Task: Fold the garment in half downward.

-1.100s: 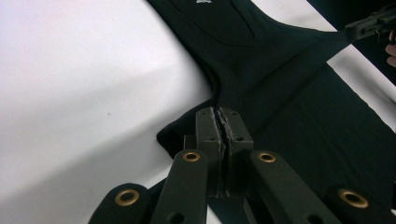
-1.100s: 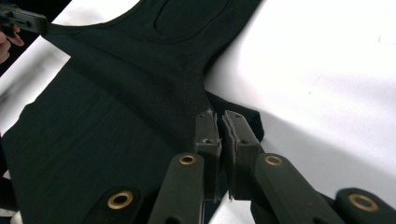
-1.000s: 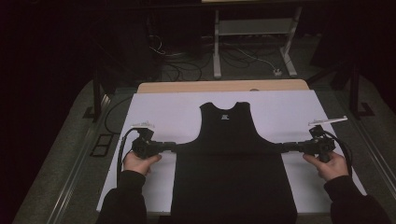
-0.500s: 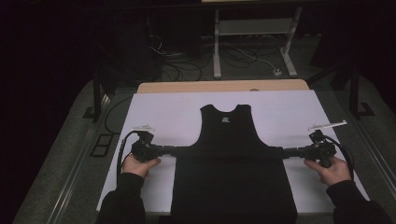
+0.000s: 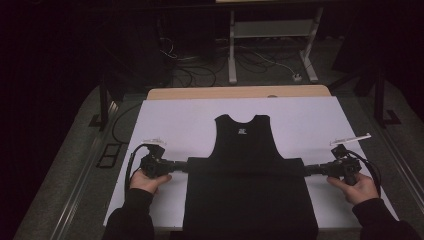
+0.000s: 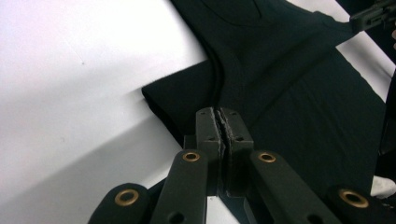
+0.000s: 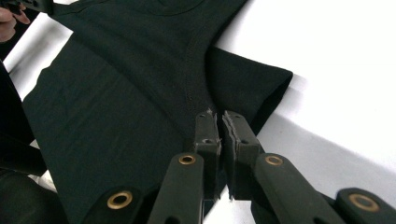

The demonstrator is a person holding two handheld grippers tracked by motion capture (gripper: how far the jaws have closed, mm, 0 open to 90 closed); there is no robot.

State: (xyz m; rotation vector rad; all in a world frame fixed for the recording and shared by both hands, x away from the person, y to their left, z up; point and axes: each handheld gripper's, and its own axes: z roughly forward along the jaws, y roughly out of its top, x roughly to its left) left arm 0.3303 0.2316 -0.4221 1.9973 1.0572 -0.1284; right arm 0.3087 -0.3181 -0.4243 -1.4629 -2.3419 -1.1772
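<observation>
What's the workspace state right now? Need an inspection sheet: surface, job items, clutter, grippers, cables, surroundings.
Surface: white sheet over a wooden table, flat.
Job's things: black sleeveless top lying flat, neck toward the far edge, lower part folded up to a wide straight edge across its middle.
Clutter: nothing seen on the sheet.
Grippers: left gripper shut on the fold's left end; right gripper shut on its right end; both held level, one hand on each.
Cables: a black cable loops from the left gripper; another trails from the right.
Surroundings: dark room; floor cables and a white table frame beyond.
</observation>
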